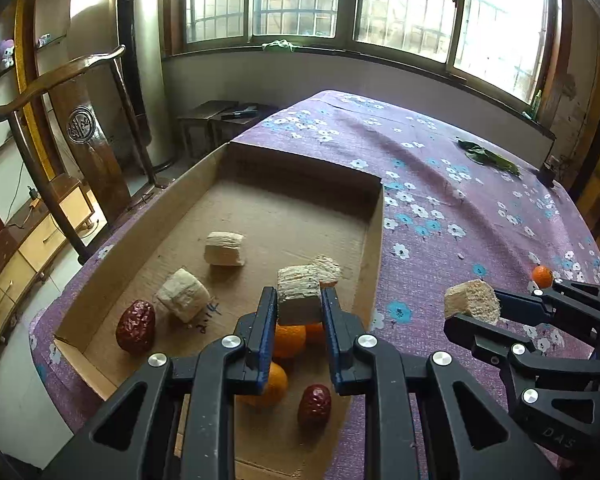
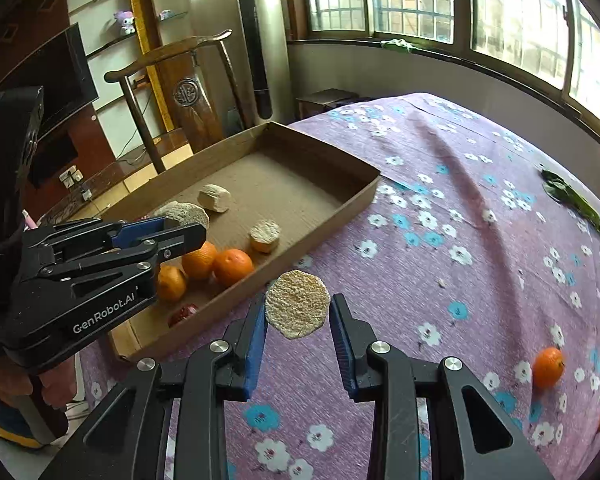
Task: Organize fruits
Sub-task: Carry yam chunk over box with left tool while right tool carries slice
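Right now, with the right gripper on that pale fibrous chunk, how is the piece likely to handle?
The pale chunk looks dry and fibrous, so probably light and stiff. Its rough cut face suggests the right gripper won't slip easily. A crumb on the tablecloth hints it may shed if squeezed hard.

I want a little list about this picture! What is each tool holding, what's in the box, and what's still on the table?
left tool: shut on a pale chunk, held above the box
right tool: shut on a round pale piece, over the tablecloth just outside the box
cardboard box: pale chunks, three oranges, red dates
flowered tablecloth: one orange outside the box, a green leaf farther off
oranges in box: close together near the front
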A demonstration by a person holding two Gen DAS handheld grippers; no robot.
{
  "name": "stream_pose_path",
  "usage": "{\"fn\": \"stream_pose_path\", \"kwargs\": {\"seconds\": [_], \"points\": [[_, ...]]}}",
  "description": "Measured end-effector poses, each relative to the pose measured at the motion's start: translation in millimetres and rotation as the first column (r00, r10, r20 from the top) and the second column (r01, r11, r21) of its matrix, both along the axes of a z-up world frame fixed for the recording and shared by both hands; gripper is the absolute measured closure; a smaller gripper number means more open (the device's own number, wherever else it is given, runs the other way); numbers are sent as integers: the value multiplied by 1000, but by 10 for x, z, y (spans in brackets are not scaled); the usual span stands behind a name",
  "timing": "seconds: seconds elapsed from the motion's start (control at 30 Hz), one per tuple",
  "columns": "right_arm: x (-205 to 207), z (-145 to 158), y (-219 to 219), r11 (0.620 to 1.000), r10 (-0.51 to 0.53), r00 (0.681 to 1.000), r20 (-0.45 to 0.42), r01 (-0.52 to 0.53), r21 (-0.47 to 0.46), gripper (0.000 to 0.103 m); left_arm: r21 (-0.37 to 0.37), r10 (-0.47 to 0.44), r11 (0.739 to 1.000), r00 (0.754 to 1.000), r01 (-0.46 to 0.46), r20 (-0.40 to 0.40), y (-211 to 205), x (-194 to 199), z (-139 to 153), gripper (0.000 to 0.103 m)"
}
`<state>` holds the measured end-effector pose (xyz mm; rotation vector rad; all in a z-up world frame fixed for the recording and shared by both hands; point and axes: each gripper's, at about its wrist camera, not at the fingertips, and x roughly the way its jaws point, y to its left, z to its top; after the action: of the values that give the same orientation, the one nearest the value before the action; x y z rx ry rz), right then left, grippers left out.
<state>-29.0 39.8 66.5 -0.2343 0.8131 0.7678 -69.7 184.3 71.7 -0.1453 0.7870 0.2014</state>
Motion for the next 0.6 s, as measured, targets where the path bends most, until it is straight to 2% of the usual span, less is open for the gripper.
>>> {"fn": "stream_pose_path", "kwargs": {"seconds": [0.3,0.6], "points": [[108,-9,355,998,52,999,-2,-52,-27,68,-30,54,998,998,-54,-24,342,-43,-88,82],[406,-122,795,995,91,995,-35,-92,-45,68,-46,88,995,995,-90,-55,561,-11,-236,81]]}}
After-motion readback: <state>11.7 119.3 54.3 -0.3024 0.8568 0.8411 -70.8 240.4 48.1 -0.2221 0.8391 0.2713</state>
